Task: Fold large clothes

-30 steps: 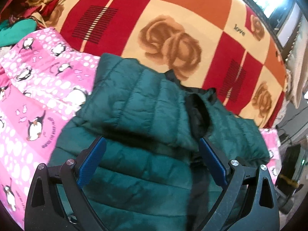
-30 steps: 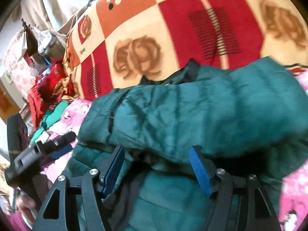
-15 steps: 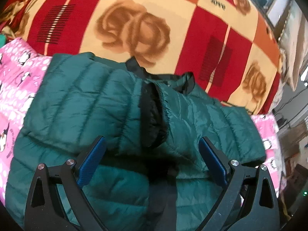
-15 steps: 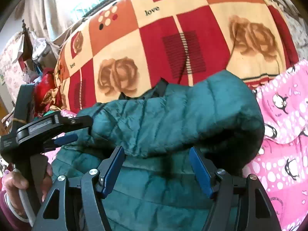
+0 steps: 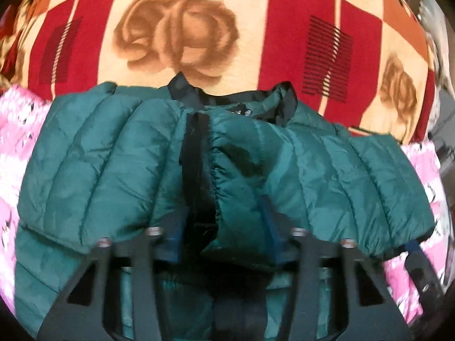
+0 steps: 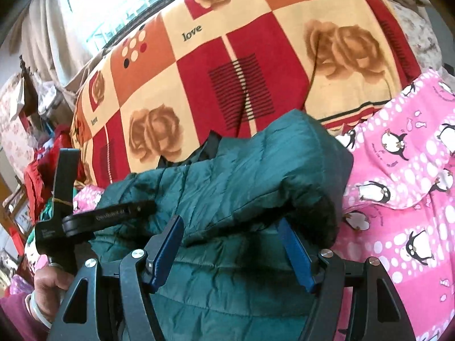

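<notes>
A dark green quilted puffer jacket lies on the bed, both sleeves folded across its front, black collar at the far edge. My left gripper sits low over the middle where the cuffs meet, jaws partly closed around the bunched cuff fabric; blur hides whether they pinch it. My right gripper is open, its blue pads on either side of the folded sleeve at the jacket's right edge. The left gripper also shows in the right wrist view, over the jacket.
A red, orange and cream rose-patterned blanket covers the bed beyond the jacket. A pink penguin-print blanket lies under and beside it. A pile of red and green clothes sits at the far left, near a curtained window.
The left gripper moved in over the jacket's centre and its jaws narrowed from wide open around the cuffs. The right gripper drew back and stayed open at the right sleeve.
</notes>
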